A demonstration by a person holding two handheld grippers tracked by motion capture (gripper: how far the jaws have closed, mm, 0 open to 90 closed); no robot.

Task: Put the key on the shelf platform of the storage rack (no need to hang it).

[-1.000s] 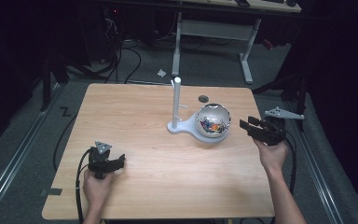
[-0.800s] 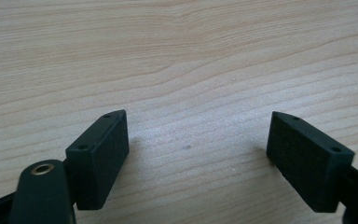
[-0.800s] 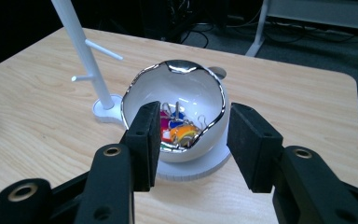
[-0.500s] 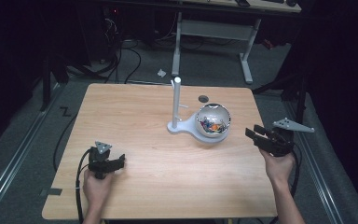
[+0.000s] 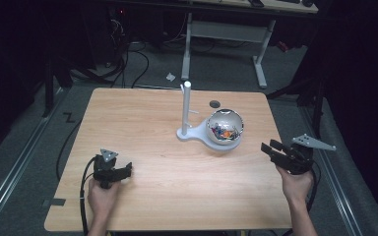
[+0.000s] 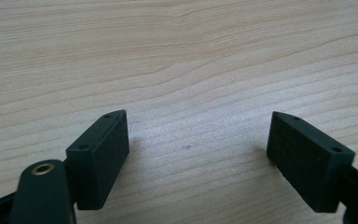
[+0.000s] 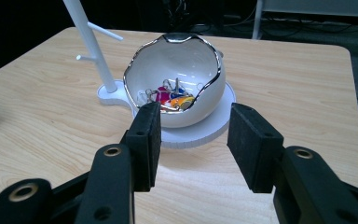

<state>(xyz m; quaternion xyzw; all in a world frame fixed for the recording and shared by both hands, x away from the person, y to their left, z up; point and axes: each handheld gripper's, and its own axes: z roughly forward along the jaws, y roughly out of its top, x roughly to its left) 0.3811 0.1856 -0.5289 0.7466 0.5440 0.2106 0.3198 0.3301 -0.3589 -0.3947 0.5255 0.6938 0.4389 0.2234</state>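
Left gripper (image 5: 123,171): jaws gaping wide, holding nothing, hovering over the light wooden table (image 6: 177,51).
Right gripper (image 7: 193,140): jaws standing partly open, empty, facing the white eggshell-shaped bowl (image 7: 177,79).

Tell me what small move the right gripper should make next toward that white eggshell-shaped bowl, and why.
Probably ease the right gripper forward and up over the white eggshell-shaped bowl. Its jaws are open and empty, short of the bowl, and the colourful clips lie inside, below the jagged silver rim.
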